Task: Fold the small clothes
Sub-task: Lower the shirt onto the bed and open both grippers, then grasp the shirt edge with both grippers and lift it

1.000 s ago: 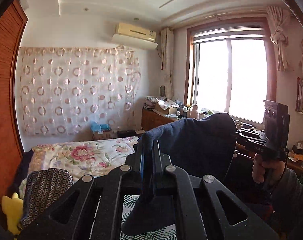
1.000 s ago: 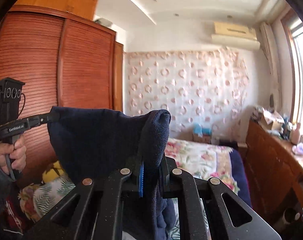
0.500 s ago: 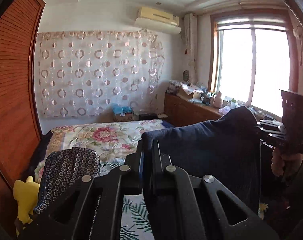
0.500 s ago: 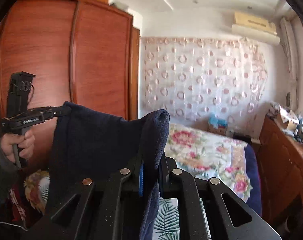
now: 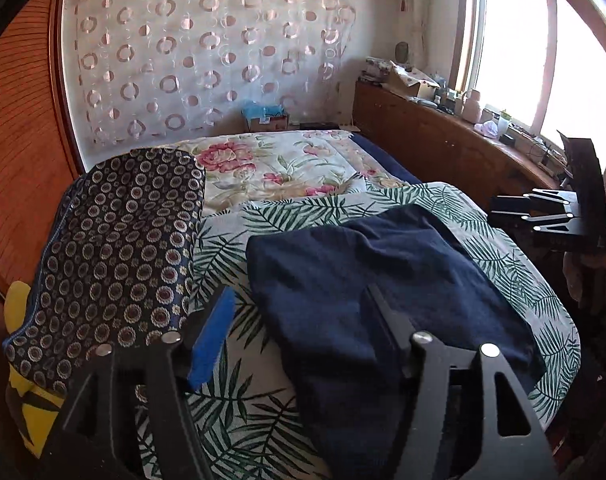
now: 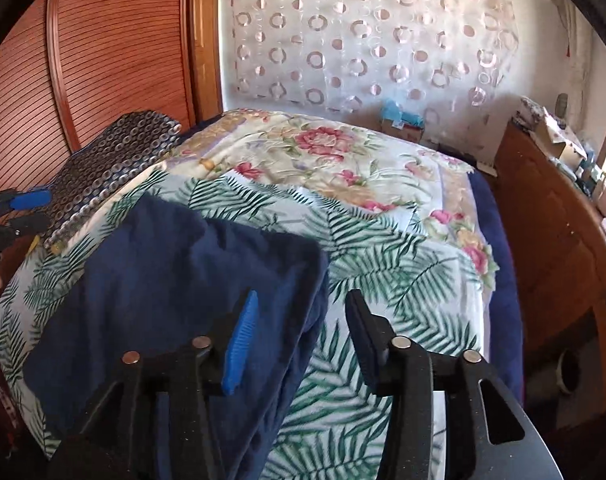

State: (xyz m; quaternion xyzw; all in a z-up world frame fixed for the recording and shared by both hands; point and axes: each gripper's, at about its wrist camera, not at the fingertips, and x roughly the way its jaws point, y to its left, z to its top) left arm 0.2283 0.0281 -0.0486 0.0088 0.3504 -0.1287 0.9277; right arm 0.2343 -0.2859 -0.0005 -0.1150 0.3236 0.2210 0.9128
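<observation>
A navy blue garment (image 5: 383, 280) lies spread on the palm-leaf sheet (image 5: 231, 248) at the near end of the bed; it also shows in the right wrist view (image 6: 175, 280). My left gripper (image 5: 299, 304) is open and empty, its jaws straddling the garment's near left edge. My right gripper (image 6: 303, 312) is open and empty, just above the garment's near right corner. The right gripper shows in the left wrist view (image 5: 551, 220). The left gripper shows at the left edge of the right wrist view (image 6: 19, 208).
A dark cushion with a ring pattern (image 5: 119, 248) lies left of the garment, over something yellow (image 5: 19, 360). A floral quilt (image 5: 279, 160) covers the far bed. A wooden cabinet (image 5: 443, 140) runs along the right; a slatted wardrobe (image 6: 103, 60) stands left.
Both grippers held the garment up in the air, shut on its top corners. They came down to the bed and opened, and the garment now lies flat on the sheet.
</observation>
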